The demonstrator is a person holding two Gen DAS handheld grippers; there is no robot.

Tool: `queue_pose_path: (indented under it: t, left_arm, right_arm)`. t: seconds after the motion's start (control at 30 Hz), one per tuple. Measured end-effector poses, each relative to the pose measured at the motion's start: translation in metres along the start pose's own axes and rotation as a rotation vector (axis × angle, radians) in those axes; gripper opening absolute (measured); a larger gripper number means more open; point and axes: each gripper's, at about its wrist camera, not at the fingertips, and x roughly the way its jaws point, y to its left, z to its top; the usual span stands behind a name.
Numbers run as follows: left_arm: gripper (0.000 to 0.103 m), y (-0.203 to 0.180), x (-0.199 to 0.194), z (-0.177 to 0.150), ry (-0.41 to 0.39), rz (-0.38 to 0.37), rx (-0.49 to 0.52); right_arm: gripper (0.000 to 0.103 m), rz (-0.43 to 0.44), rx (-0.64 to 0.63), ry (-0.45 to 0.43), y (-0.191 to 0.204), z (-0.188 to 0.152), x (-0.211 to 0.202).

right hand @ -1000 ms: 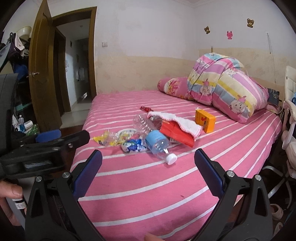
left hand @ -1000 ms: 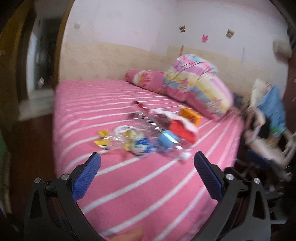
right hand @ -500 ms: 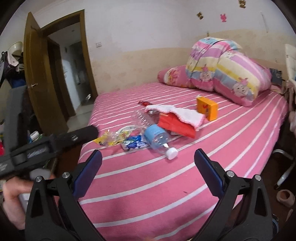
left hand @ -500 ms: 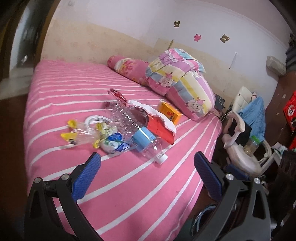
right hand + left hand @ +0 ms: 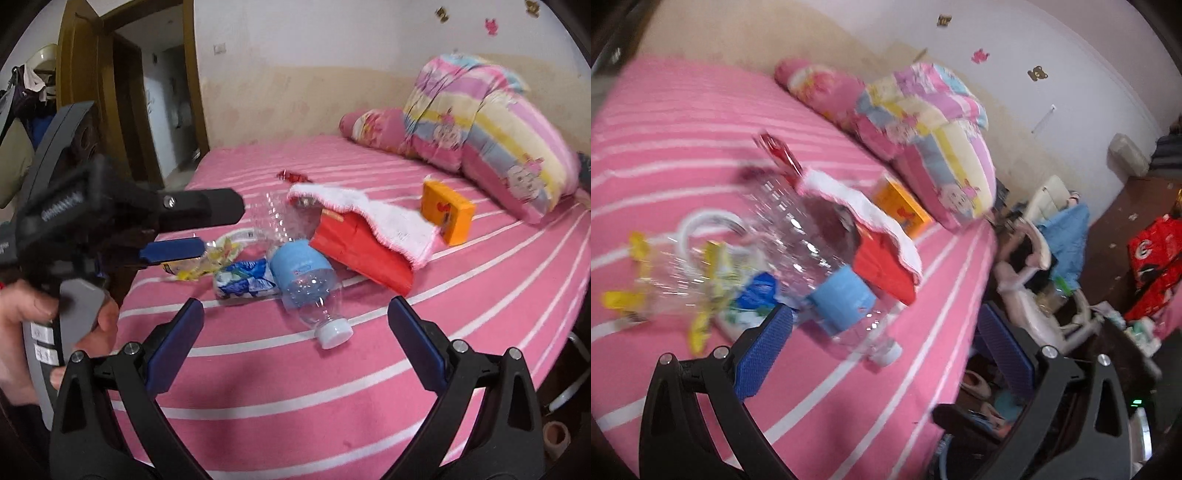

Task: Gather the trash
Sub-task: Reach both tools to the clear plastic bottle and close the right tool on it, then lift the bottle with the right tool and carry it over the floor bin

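Note:
Trash lies in a heap on the pink striped bed (image 5: 332, 387): a clear plastic bottle (image 5: 306, 280) with a blue label and white cap, a blue-white wrapper (image 5: 243, 282), yellow wrappers (image 5: 199, 266), a red paper bag (image 5: 365, 251) under a white cloth (image 5: 384, 218), an orange box (image 5: 447, 212) and a small red wrapper (image 5: 293, 176). The bottle also shows in the left wrist view (image 5: 846, 306). My left gripper (image 5: 882, 343) is open, close above the bottle. It shows from the side in the right wrist view (image 5: 173, 225). My right gripper (image 5: 295, 336) is open, just short of the bottle cap.
A folded striped quilt (image 5: 491, 129) and a pink pillow (image 5: 376, 129) lie at the head of the bed. An open doorway (image 5: 162, 110) is at the far left. A chair with blue clothes (image 5: 1060, 243) and clutter stand past the bed's right edge.
Both grippers have moved closer to the trash heap. The left gripper has swung in over the bed towards the bottle. Both stay open.

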Motion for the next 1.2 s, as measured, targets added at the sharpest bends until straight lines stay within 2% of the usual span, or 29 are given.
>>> queue_pose_path:
  t: [0.03,0.07,0.3,0.43,0.53,0.7,0.8,0.87,0.9,1.0,1.03,1.1,1.2]
  left_arm:
    - [0.098,0.004,0.011,0.003,0.04,-0.043,-0.032]
    - [0.098,0.006,0.017,0.005,0.054,-0.053,-0.044]
    - [0.098,0.027,0.066,0.015,0.176,-0.089,-0.184]
    - [0.098,0.04,0.087,0.021,0.223,-0.073,-0.251]
    - [0.098,0.048,0.095,0.023,0.252,-0.058,-0.295]
    - [0.097,0.055,0.109,0.02,0.305,-0.029,-0.309]
    - [0.096,0.059,0.111,0.017,0.307,-0.024,-0.308]
    - [0.096,0.058,0.112,0.017,0.313,-0.017,-0.301]
    - [0.096,0.057,0.113,0.018,0.313,-0.015,-0.299]
    - [0.095,0.054,0.115,0.018,0.321,-0.006,-0.28]
    - [0.093,0.053,0.116,0.018,0.324,-0.001,-0.274]
    - [0.063,0.055,0.116,0.015,0.34,0.007,-0.284]
    - [0.062,0.061,0.114,0.013,0.337,-0.019,-0.316]
  right_arm:
    - [0.098,0.007,-0.001,0.017,-0.005,0.001,0.008]
    - [0.098,0.013,-0.004,0.027,-0.007,0.002,0.014]
    - [0.098,0.062,-0.025,0.087,-0.025,0.005,0.051]
    - [0.098,0.1,0.005,0.1,-0.031,0.009,0.064]
    - [0.092,0.118,-0.002,0.117,-0.029,0.011,0.075]
    - [0.081,0.138,-0.011,0.168,-0.027,0.011,0.096]
    - [0.076,0.14,-0.008,0.18,-0.027,0.011,0.102]
    - [0.065,0.137,-0.003,0.189,-0.027,0.011,0.105]
    - [0.063,0.135,-0.003,0.195,-0.027,0.01,0.105]
    - [0.063,0.13,-0.013,0.211,-0.025,0.009,0.109]
    - [0.063,0.132,-0.017,0.209,-0.023,0.009,0.109]
    - [0.063,0.14,-0.027,0.198,-0.02,0.01,0.106]
    - [0.063,0.136,-0.039,0.187,-0.017,0.011,0.104]
